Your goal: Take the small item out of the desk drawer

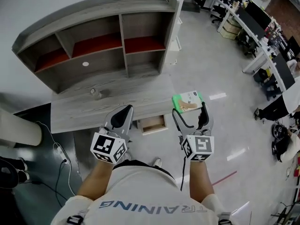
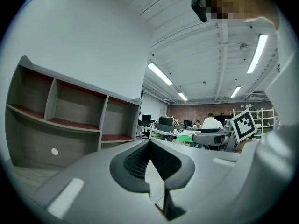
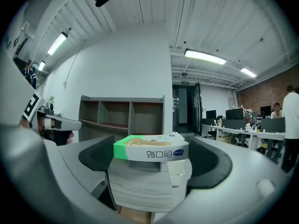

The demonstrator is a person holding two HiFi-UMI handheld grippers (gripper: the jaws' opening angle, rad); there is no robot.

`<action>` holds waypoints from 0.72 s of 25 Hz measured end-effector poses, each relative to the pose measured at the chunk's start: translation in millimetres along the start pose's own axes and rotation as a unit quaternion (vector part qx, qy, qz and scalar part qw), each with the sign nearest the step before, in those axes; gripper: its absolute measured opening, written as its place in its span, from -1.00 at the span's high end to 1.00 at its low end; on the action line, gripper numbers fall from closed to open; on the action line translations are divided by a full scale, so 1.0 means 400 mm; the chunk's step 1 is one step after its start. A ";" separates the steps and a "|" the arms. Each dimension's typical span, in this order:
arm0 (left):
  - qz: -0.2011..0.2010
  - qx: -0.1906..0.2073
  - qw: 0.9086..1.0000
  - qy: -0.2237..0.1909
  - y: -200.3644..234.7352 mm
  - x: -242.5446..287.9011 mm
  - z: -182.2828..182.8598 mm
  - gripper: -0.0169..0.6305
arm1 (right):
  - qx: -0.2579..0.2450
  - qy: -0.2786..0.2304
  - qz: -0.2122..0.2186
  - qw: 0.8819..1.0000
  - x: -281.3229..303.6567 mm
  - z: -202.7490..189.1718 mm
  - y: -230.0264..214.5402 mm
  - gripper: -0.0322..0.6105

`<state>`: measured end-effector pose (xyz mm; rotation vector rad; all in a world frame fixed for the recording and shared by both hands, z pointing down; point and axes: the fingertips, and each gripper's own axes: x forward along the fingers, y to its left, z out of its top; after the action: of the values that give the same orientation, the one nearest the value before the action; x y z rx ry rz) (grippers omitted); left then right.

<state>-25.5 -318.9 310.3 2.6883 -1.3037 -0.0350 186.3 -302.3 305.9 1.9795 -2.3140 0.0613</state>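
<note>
A small green-and-white box (image 1: 188,101) rests on the right end of the grey desk (image 1: 79,111); in the right gripper view the box (image 3: 150,149) lies straight ahead on the desk corner. My right gripper (image 1: 189,108) is open, its fingertips either side of the box's near end without gripping it. Under the desk edge a light wooden drawer (image 1: 152,124) stands pulled out, with nothing visible inside. To the drawer's left, my left gripper (image 1: 126,108) is shut and empty, its jaws (image 2: 150,143) meeting over the desk's front edge.
A grey hutch (image 1: 101,43) with red-floored shelves stands at the back of the desk. A small clear object (image 1: 95,93) sits on the desktop. Cables (image 1: 56,149) trail on the dark floor at left. Office desks and chairs (image 1: 253,27) line the far right.
</note>
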 end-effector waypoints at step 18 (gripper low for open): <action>0.018 -0.002 1.000 -0.007 0.037 -0.037 0.013 0.95 | -0.007 0.013 0.000 1.000 0.030 -0.015 0.036 -0.71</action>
<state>-46.8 -317.0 306.6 2.6652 -1.3530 -0.0523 170.5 -311.2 313.6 1.9604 -2.2930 0.0698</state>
